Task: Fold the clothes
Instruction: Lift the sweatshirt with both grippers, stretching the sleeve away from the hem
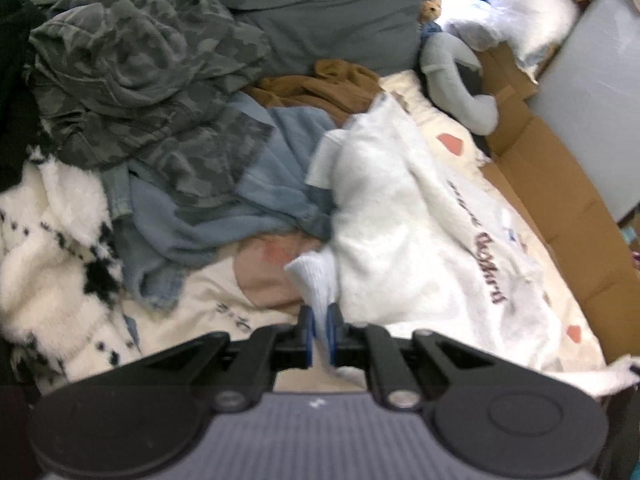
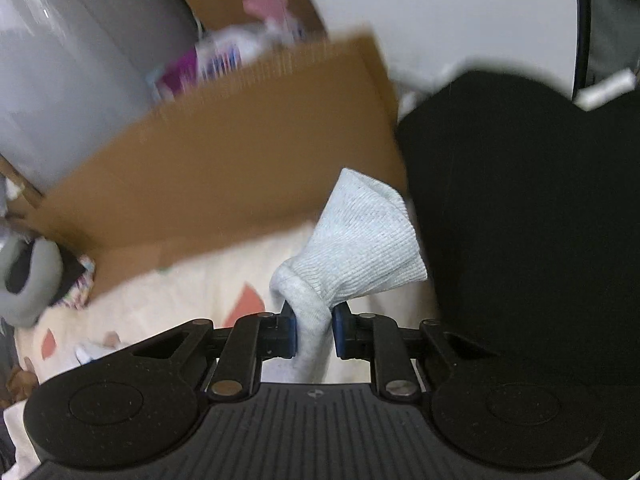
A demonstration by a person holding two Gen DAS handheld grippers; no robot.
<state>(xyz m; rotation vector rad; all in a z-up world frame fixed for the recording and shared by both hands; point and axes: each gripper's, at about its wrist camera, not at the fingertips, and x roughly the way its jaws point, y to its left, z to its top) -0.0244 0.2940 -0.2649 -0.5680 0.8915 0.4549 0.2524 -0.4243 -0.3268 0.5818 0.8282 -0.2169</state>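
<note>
In the left wrist view my left gripper (image 1: 319,334) is shut on a white ribbed sock (image 1: 316,280), whose cuff sticks up past the blue pads. Beyond it lies a pile of clothes on the bed: a white fleece top with dark red lettering (image 1: 420,240), a blue garment (image 1: 224,208), a grey camouflage hoodie (image 1: 140,76), a brown garment (image 1: 320,84). In the right wrist view my right gripper (image 2: 314,334) is shut on a white ribbed sock (image 2: 360,240), bunched between the blue pads with its ribbed end fanned out above them.
A fluffy black-and-white blanket (image 1: 48,248) lies at the left. Cardboard (image 1: 560,216) edges the bed's right side, and a cardboard flap (image 2: 224,152) stands near the right gripper. A grey plush toy (image 1: 452,76) lies at the back. A dark fabric mass (image 2: 520,220) fills the right.
</note>
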